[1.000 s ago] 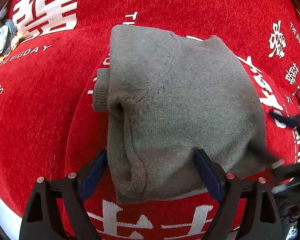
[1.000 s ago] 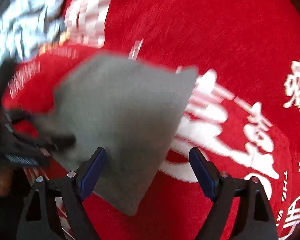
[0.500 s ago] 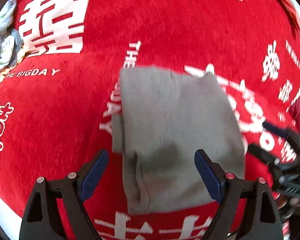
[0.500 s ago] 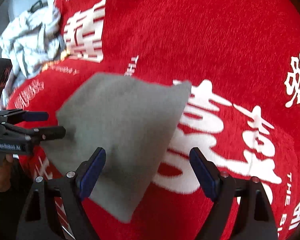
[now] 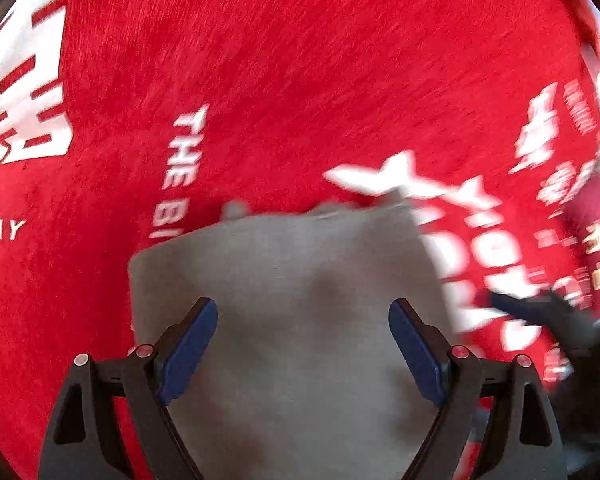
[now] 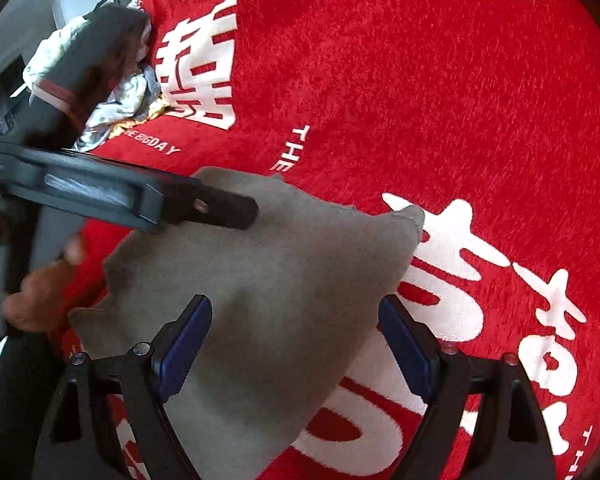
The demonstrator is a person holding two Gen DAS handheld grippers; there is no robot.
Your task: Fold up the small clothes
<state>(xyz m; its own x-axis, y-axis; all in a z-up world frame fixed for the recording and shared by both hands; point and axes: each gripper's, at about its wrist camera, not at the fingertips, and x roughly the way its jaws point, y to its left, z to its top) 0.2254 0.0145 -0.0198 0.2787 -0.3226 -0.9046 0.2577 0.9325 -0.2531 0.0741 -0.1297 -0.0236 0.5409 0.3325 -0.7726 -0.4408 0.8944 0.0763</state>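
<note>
Folded grey garment (image 5: 300, 320) lies on red cloth (image 5: 300, 80). Left gripper (image 5: 303, 344) & right gripper (image 6: 295, 340) above it, both w/ jaws spread, pinching nothing.

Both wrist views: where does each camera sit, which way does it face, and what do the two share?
Left wrist: sits on the left gripper, looks steeply down at the folded grey garment; own open blue-padded fingers show, right gripper blurred at right.
Right wrist: sits on the right gripper, looks down across the garment; own open fingers show, the left gripper and a hand at left.
Shared: the garment and the red blanket.
</note>
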